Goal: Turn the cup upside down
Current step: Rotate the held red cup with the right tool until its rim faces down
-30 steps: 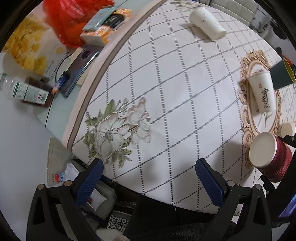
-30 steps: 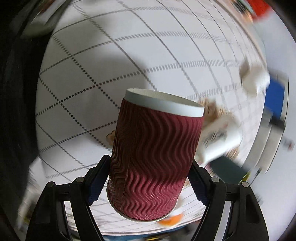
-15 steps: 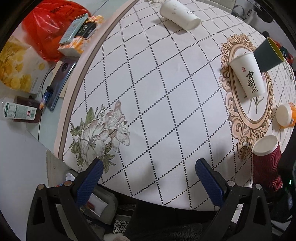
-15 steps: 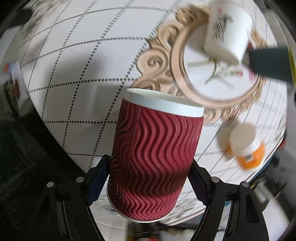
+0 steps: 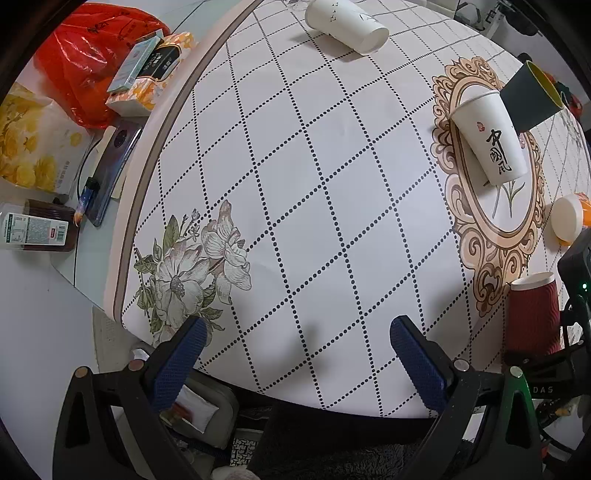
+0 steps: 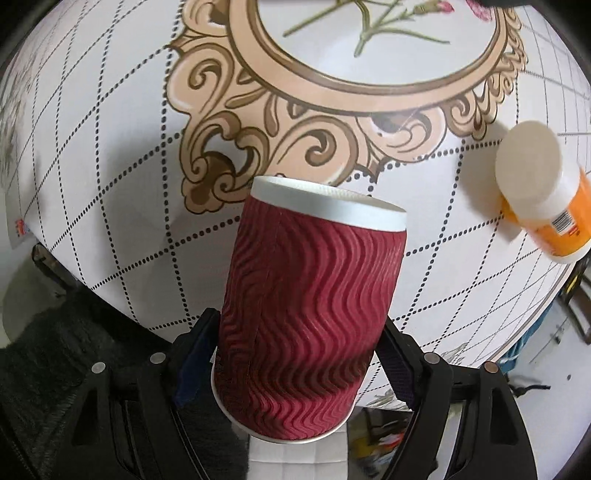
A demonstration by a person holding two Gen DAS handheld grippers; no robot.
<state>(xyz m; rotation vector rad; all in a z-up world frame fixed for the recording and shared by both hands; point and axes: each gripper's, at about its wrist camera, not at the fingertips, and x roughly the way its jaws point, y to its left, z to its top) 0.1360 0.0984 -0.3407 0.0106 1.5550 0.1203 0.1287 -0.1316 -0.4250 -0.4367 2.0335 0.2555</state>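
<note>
A dark red ribbed paper cup with a white rim is held between the fingers of my right gripper, which is shut on it. The white-rimmed end points away from the camera toward the tablecloth. The same cup shows at the right edge of the left wrist view, close to the near table edge. My left gripper is open and empty, hovering over the table's near edge.
A white paper cup with black characters lies on the ornate oval print beside a dark green cup. Another white cup lies at the far side. An orange bottle with a white cap lies right of the red cup. Boxes, a phone and a red bag sit left.
My right gripper has swung round with the red cup, now facing the ornate print and orange bottle. In the left view the red cup moved lower toward the table edge.
</note>
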